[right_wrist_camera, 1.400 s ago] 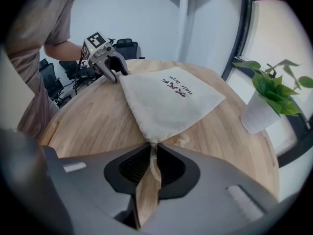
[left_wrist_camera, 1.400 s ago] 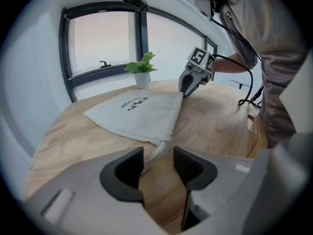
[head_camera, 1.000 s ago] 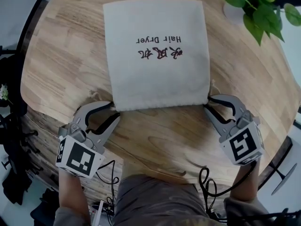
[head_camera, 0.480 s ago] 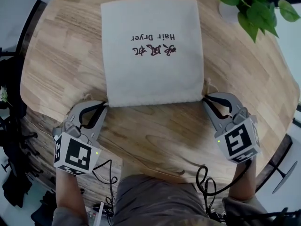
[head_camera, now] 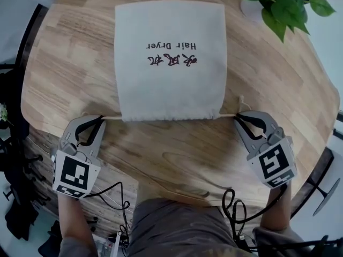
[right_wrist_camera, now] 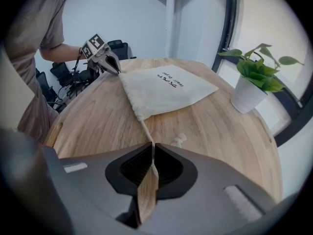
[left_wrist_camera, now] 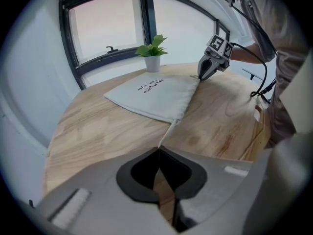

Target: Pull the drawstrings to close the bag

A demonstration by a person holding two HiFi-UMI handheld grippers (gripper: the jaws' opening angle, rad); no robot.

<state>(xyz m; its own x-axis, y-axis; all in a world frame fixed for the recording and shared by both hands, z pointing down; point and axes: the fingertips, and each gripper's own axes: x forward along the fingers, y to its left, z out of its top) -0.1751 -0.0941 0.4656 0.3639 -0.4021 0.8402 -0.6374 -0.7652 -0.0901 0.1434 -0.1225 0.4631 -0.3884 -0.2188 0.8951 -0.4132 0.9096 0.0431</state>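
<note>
Bag [head_camera: 170, 63] lies flat on the tabletop [head_camera: 177, 159], with its mouth along the edge nearest the person. A string comes out at each end of that mouth. The left tongs [head_camera: 99, 119] are pinched tight on the left string [head_camera: 112, 117]. The right tongs [head_camera: 239, 119] are pinched tight on the right string [head_camera: 228, 115]. Both strings run straight sideways (in line with the mouth), so I think each pull should go straight outward.
</note>
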